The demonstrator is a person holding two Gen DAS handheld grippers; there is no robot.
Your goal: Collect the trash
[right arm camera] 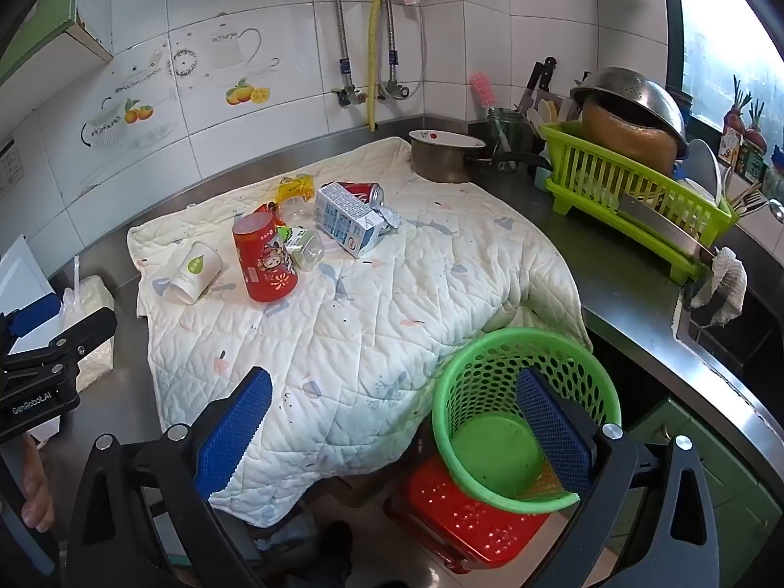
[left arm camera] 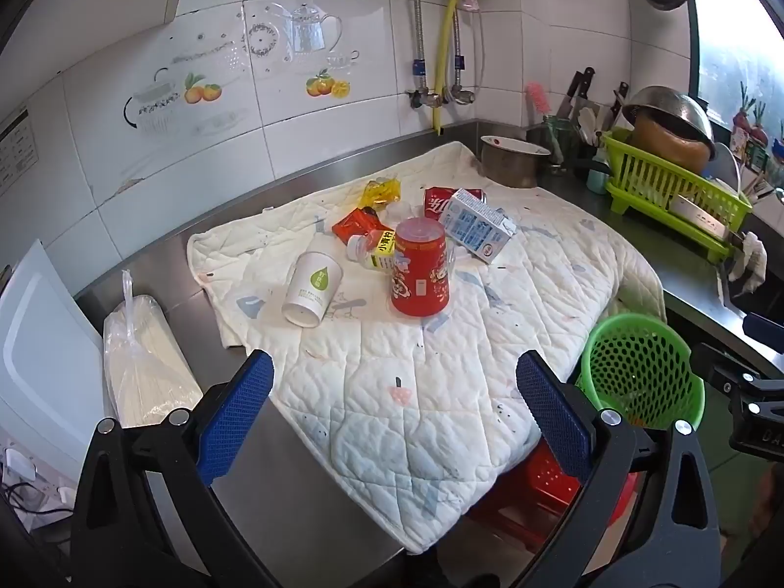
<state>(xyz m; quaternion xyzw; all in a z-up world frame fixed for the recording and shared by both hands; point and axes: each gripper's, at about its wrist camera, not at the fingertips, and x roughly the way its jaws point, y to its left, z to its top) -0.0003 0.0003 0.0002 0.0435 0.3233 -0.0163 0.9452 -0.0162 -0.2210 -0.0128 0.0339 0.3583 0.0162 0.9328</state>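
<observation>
Ahead of both grippers, on the quilted cloth (left arm camera: 402, 392) over the steel surface (right arm camera: 612, 264), sits the trash in one loose cluster. Left gripper (left arm camera: 394, 411) and right gripper (right arm camera: 392, 431) both with jaws spread wide, holding nothing.

Counted from the pile: one red can (left arm camera: 420, 272) standing upright at the near edge; one white paper cup (left arm camera: 312, 288) on its side, long axis running toward the jaws, base nearest; one milk carton (right arm camera: 348, 218) lying flat, long axis slanting across the view; one crushed red soda can (right arm camera: 360, 192) just behind it; one small plastic bottle (right arm camera: 304, 245) on its side against the upright can; one yellow wrapper (left arm camera: 379, 191) at the back; one red wrapper (left arm camera: 356, 223) partly buried. Possibly more beneath, not clear enough to count.

One green basket (right arm camera: 495, 382) on a red stool (right arm camera: 470, 524), below the surface's near edge, directly under the right gripper and empty apart from some yellowish scrap at the bottom.

Judging by position: upright can and cup dead ahead of the left jaws, carton more toward the right side; basket nearer the right hand.
</observation>
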